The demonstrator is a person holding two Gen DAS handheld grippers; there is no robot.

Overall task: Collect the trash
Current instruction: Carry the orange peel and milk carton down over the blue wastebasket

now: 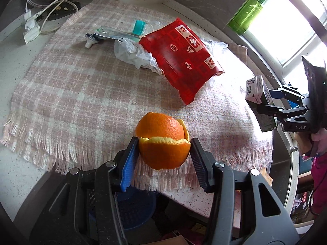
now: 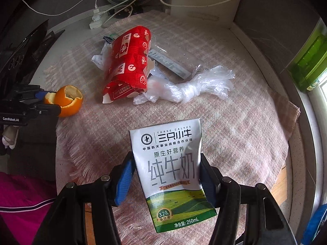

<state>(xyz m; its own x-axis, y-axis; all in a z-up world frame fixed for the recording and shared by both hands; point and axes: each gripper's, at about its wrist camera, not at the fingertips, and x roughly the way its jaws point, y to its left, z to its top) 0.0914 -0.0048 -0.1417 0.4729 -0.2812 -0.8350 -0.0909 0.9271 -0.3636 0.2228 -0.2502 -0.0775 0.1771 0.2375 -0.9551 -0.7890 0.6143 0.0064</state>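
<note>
While both hands hang over the front edge of the worktop (image 1: 18,175), each gripper has a piece of rubbish. The left gripper (image 1: 163,153) is clamped on an orange peel (image 1: 163,140), one pad pressing each side; the peel is a hollow shell with a torn rim, held clear of the checked cloth (image 1: 71,85) just past its fringe. The right gripper (image 2: 167,175) pinches a milk carton (image 2: 173,173) by its two narrow sides, above the cloth's front part (the carton's lower corner juts toward the camera and its back face is out of sight).

Still lying on the cloth, toward the back, is a red carton (image 2: 128,61), flattened and torn open at one end. A knotted plastic bag (image 2: 188,87) lies against it, and more crumpled plastic pokes out from underneath. Behind the red carton lies a clear bottle (image 1: 114,31) with a teal cap (image 1: 139,27), half hidden and hard to make out.

A green bottle (image 1: 247,14) stands at the window, at the worktop's right edge. White cables and a plug strip (image 2: 98,20) sit at the back left corner, before a steel pot cut off by the frame. Of the person only a pink sleeve (image 2: 22,200) shows.
</note>
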